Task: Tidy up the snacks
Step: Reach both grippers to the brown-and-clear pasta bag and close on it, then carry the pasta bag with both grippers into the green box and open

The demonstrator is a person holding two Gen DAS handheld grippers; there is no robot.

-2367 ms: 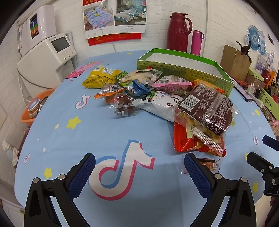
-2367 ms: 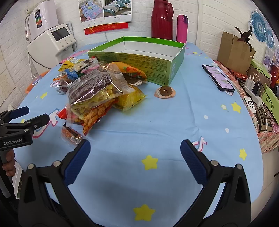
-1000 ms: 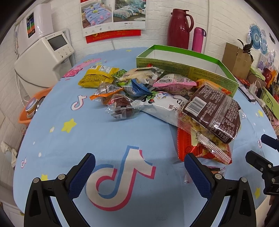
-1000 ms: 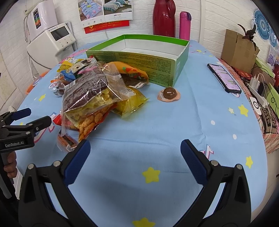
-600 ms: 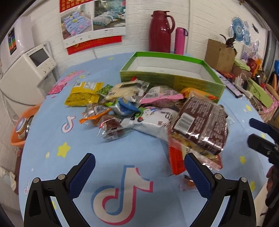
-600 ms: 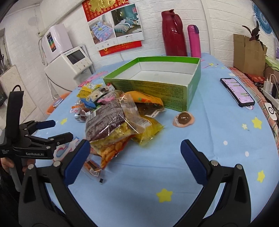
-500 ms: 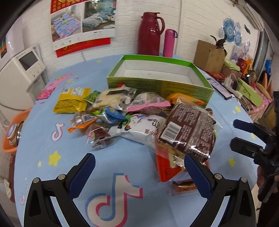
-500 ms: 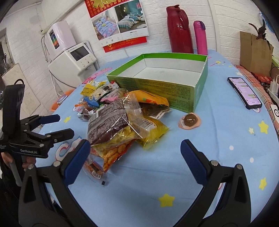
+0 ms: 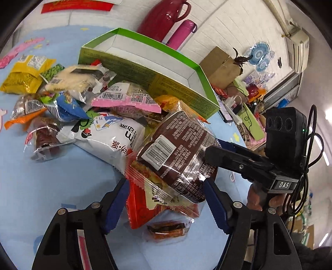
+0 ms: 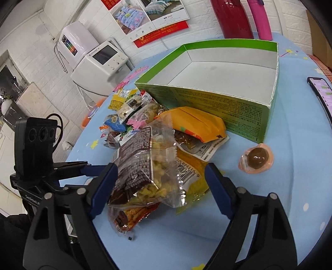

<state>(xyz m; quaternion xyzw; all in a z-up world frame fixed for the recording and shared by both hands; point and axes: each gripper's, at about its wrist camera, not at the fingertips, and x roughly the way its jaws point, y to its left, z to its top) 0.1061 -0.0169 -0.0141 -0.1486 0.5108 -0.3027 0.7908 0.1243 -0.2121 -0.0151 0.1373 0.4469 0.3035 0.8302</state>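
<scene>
Blue starry table (image 10: 290, 145), both tools spread wide around the brown snack bag (image 9: 178, 153) topping the pile beside the empty green box (image 10: 217, 68). Left tool (image 9: 164, 204) and right tool (image 10: 160, 190) could collide, or crinkly film slips.

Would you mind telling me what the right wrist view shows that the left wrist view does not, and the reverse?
Only the right wrist view shows the round chocolate in its peach wrapper beside the green box, and the white appliance. Only the left wrist view shows the white snack bag, the pink-edged packet and the brown cardboard box. Both show the brown-labelled clear bag between the open left gripper and open right gripper, the green box and the red thermos.
</scene>
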